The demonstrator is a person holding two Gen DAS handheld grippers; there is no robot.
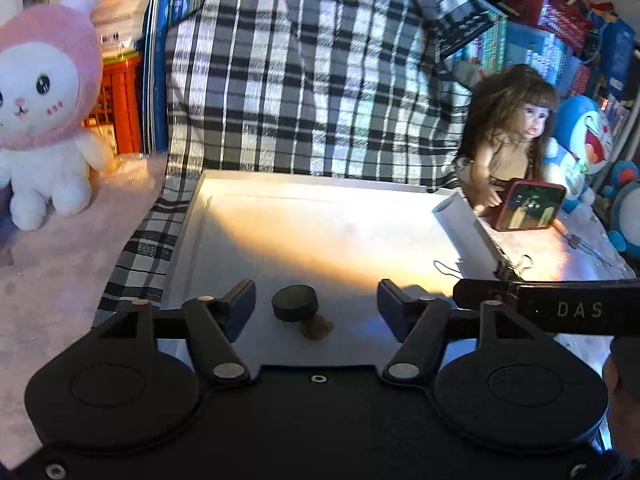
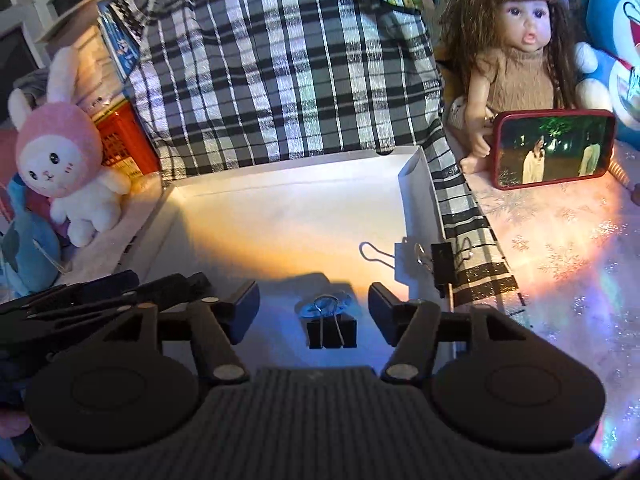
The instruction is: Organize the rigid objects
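A shallow white box lies in front of a plaid bag. On its floor sits a small black round puck with a brownish lump at its base. My left gripper is open just above and around the puck, its pads clear of it. In the right wrist view a black binder clip lies on the floor of the white box, between the fingers of my open right gripper, which do not touch it. Another binder clip is clamped on the box's right wall.
A black-and-white plaid bag rises behind the box. A pink bunny plush stands to the left. On the right a doll sits behind a red-cased phone, with a blue plush and books beyond. The other gripper pokes in from the right.
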